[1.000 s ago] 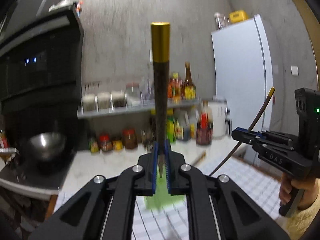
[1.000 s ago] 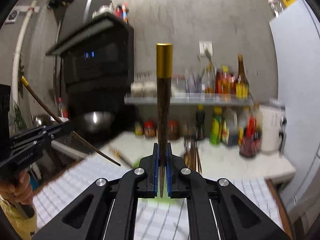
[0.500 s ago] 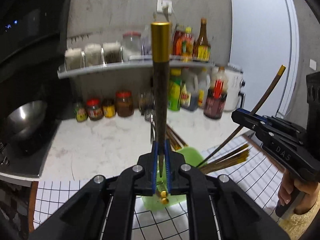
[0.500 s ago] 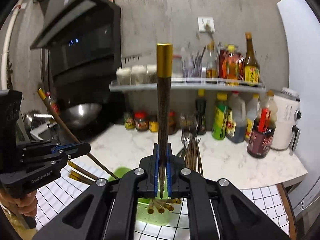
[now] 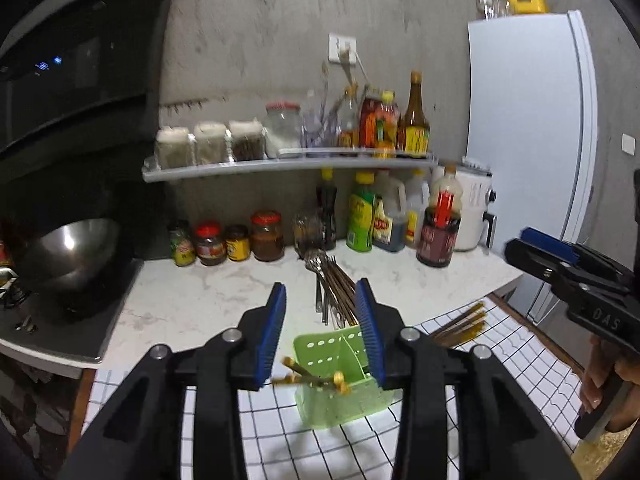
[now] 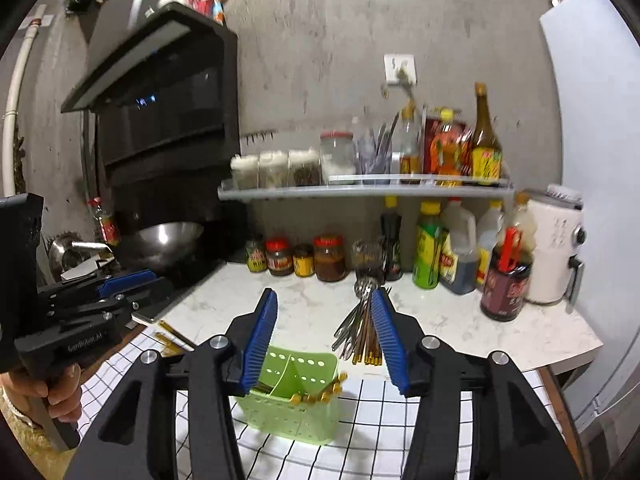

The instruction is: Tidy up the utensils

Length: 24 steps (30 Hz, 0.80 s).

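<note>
Steel wok (image 5: 68, 252) at far left on dark hob; jars (image 5: 236, 240) along grey wall on marble counter (image 5: 200, 300); left gripper (image 5: 320, 332) jaws just opened, standing apart, nothing between pads; green perforated basket (image 5: 340, 392) below on checked cloth (image 5: 280, 432), gold-tipped chopsticks (image 5: 316, 378) lying in it; loose spoons and chopsticks (image 5: 332, 292) on counter behind basket; more chopsticks (image 5: 464, 324) on cloth to right; right gripper (image 6: 324, 340) jaws likewise just opened, wide, empty, over same basket (image 6: 296, 408); white fridge (image 5: 528, 140) at far right.
</note>
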Each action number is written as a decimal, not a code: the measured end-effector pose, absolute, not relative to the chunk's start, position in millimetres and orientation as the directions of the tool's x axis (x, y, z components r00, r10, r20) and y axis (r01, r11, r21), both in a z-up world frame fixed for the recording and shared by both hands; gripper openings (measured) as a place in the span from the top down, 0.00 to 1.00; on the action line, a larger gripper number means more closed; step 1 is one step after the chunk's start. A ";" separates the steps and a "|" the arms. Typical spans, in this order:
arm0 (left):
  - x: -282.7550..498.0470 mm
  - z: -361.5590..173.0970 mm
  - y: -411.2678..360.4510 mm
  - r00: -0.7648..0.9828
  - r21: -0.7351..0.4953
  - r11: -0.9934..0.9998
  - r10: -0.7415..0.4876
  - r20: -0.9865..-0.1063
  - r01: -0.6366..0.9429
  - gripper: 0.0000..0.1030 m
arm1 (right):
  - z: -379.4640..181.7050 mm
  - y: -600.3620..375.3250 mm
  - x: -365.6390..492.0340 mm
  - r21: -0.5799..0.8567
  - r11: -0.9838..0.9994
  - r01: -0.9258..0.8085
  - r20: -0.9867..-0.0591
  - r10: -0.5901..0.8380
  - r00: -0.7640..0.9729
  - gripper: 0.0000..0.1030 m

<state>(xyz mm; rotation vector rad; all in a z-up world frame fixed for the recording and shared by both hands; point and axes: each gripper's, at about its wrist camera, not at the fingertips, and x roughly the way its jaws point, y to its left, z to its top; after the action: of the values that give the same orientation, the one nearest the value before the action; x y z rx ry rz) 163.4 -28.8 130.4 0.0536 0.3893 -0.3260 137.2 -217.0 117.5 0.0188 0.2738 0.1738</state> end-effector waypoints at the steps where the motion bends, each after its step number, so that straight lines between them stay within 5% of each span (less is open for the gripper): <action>1: 147.4 133.3 -24.6 0.885 -0.004 0.952 -0.285 -0.367 0.305 0.55 | 119.4 -217.1 124.4 0.039 0.985 -0.167 -0.262 0.171 0.950 0.45; 4: 111.6 126.8 -15.6 0.902 0.027 0.974 -0.196 -0.384 0.223 0.36 | 111.1 -217.9 77.0 0.041 0.990 -0.135 -0.282 0.141 0.949 0.29; 6: 86.4 109.7 -9.5 0.888 0.032 0.981 -0.158 -0.431 0.189 0.33 | 98.4 -218.1 55.7 0.053 0.991 -0.123 -0.316 0.134 0.939 0.19; 13: 17.4 41.0 -7.0 0.800 0.048 0.980 -0.127 -0.586 0.191 0.07 | 43.5 -213.6 -16.4 0.100 0.992 -0.081 -0.427 0.117 0.896 0.10; 24: -52.0 18.9 -3.3 0.776 0.054 0.987 -0.087 -0.624 0.154 0.06 | 6.4 -201.2 -77.2 0.071 0.997 0.014 -0.532 0.026 0.846 0.06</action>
<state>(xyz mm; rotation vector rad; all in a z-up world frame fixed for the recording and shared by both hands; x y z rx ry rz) -52.0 -3.3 19.0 0.1041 0.6695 -0.1308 -77.2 -201.2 6.4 0.0732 0.5619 0.0064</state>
